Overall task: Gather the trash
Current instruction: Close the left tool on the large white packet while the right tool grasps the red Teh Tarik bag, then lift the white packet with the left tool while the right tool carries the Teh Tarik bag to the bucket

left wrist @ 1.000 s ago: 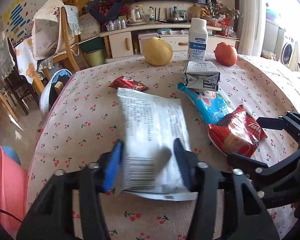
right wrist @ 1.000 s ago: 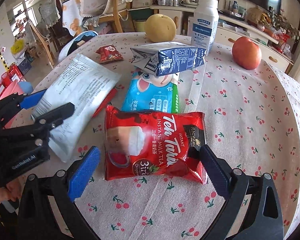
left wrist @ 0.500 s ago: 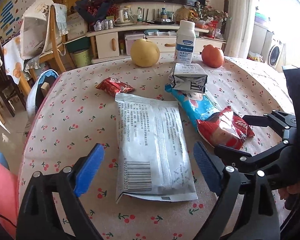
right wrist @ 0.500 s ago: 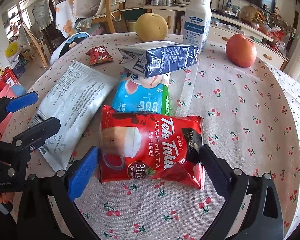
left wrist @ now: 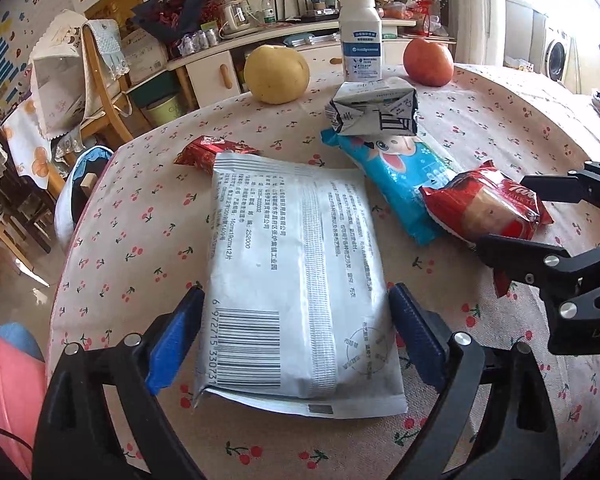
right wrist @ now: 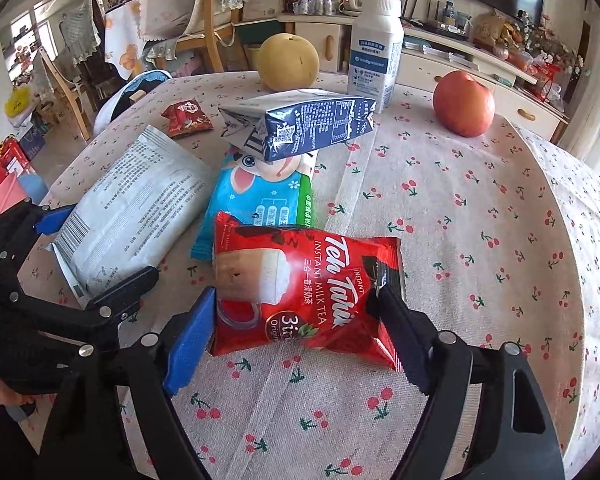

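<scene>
Left gripper [left wrist: 296, 340] has just let go: a second ago its fingers pinched the white packet [left wrist: 296, 276] and held it off the cloth, now they stand spread wide on either side of it and the packet lies flat on the counter [left wrist: 140, 216], barcode end toward the camera, apparently touching neither pad. Right gripper [right wrist: 296, 332] has just been closing, with the red milk tea sachet [right wrist: 300, 292] between its fingers; the blue pad sits at the sachet's left edge and the black one at its right corner, so contact looks made, but a firm grip is not sure yet. Sachet rests on the counter, overlapping the blue snack pack [right wrist: 260, 204], which has the crushed carton [right wrist: 300, 128] on top. Small red wrapper [right wrist: 188, 118] lies further back. Likely meaning: the white packet was dropped or set down for a re-grip, so both pieces of trash remain uncollected.
</scene>
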